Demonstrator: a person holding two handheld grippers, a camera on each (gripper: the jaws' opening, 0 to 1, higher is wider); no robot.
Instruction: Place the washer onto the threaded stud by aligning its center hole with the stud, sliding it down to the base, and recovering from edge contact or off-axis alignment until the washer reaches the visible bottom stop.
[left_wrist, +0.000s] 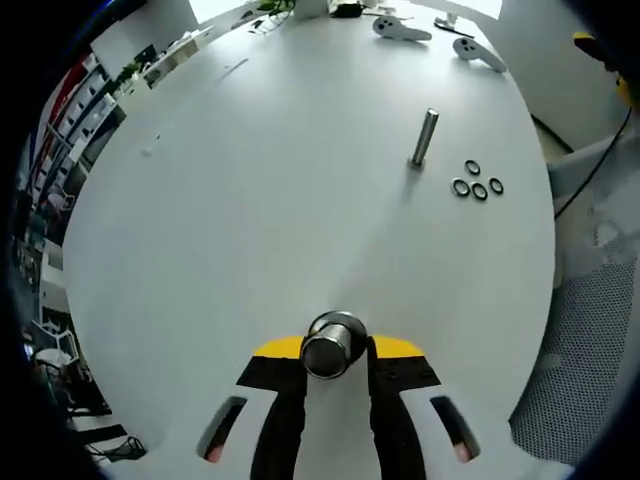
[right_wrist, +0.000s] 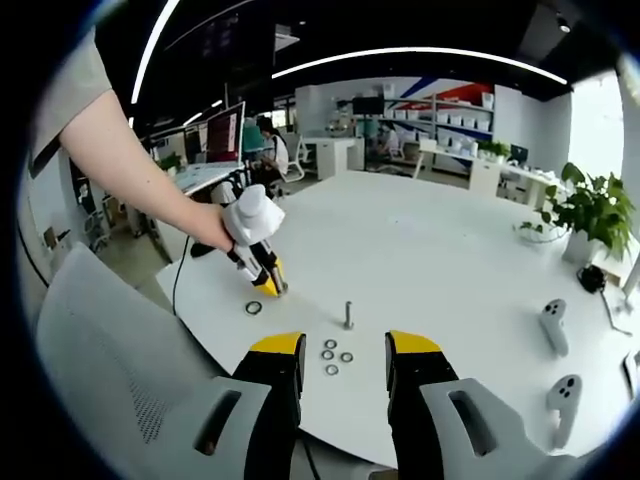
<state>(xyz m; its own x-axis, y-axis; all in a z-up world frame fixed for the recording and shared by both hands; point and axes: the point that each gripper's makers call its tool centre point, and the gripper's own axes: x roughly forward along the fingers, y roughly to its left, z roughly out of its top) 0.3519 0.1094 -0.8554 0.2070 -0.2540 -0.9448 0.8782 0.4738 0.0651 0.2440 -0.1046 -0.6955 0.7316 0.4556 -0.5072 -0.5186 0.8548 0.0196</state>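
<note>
— At the tips of the left hand-held gripper (left_wrist: 335, 350), between the jaws: a round metal ring (left_wrist: 333, 343). Clamped or merely straddled?

— Cannot tell. Flanked closely on both sides in the left gripper view. Seen from the right gripper view as a ring flat on the counter (right_wrist: 420, 260), just beside those tips. Probably the washer for the job, judging by the task.

— And the stud (left_wrist: 424, 137)?

— Upright on the counter, long axis vertical, ahead and to the right of the left jaws, well apart from them. Bare, not yet threaded with anything.

— Anything beside?

— Four small washers (left_wrist: 480, 191), flat, clustered just to the right of the stud's foot, none touching the stud.

— Right hand-held gripper (right_wrist: 345, 372)?

— Released, jaws spread, nothing between. Pointed at the small washers, with the stud just beyond, close to dead ahead. Looks the nearer of the two to the stud, as a guess.

— Room to move?

— Plenty of bare counter between ring and stud. Calls for a straight carry ahead and right, then a level drop along the vertical axis. Little margin on the small washers' side: counter edge near, mesh chair (left_wrist: 575, 360) past it. Two controllers (right_wrist: 553, 325) well apart, out of the way.

— Risk?

— Tilted ring catching the stud's top. Better held flat and centred before lowering.
</note>
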